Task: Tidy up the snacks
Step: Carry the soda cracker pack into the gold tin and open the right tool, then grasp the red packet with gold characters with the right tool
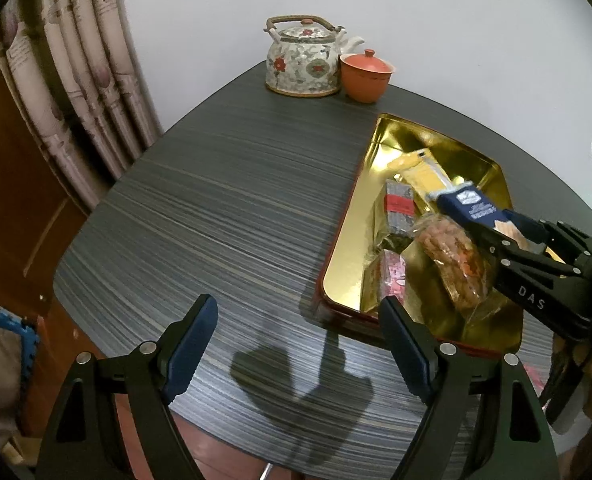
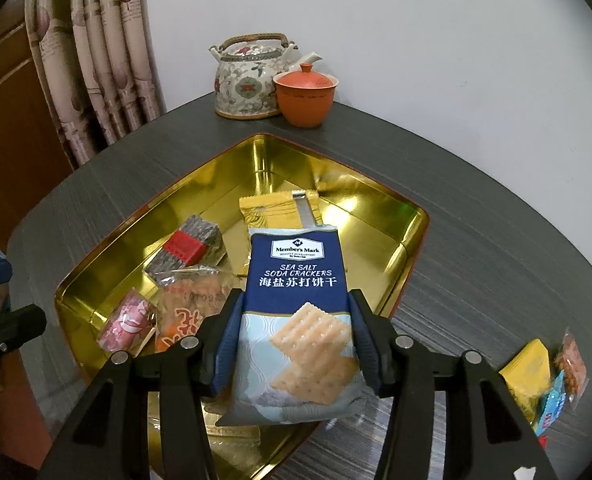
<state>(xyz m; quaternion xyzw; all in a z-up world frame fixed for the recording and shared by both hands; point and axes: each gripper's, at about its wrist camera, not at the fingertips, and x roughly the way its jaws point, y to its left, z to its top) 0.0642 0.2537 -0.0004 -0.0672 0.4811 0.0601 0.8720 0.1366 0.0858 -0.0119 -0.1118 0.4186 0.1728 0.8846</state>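
The right claw [image 2: 296,344] is clamped on the sides of the cracker pack [image 2: 296,312], whose long side points straight ahead of the claw. The gold tray [image 2: 376,216] lies just below and ahead of it. The left claw [image 1: 296,344] is wide apart, holding nothing, beside the tray over the worktop [image 1: 215,200].
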